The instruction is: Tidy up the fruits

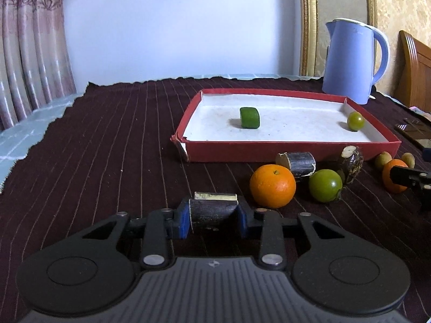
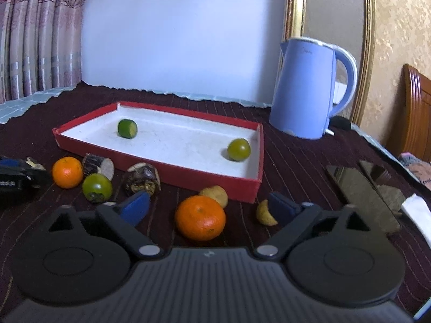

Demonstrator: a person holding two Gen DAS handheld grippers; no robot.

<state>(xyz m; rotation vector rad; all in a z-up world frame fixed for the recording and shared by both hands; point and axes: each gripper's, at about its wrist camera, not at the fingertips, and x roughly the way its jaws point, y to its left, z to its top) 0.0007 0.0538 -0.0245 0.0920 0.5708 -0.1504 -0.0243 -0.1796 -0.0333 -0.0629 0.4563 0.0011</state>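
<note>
My left gripper (image 1: 213,215) is shut on a dark sugarcane piece (image 1: 212,210), low over the cloth, left of an orange (image 1: 272,185). A green fruit (image 1: 325,185) and two more sugarcane pieces (image 1: 296,162) lie before the red tray (image 1: 291,149). The tray holds a green cut piece (image 1: 250,118) and a green round fruit (image 1: 355,121). My right gripper (image 2: 208,210) is open around a second orange (image 2: 200,217). Two small yellow fruits (image 2: 215,194) lie beside it, one behind and one to the right (image 2: 265,213). The tray (image 2: 188,179) shows here too.
A blue kettle (image 1: 350,59) stands behind the tray at the right; it also shows in the right wrist view (image 2: 307,88). Dark flat objects (image 2: 363,193) and a white item lie at the right. A dark striped cloth (image 1: 107,148) covers the table.
</note>
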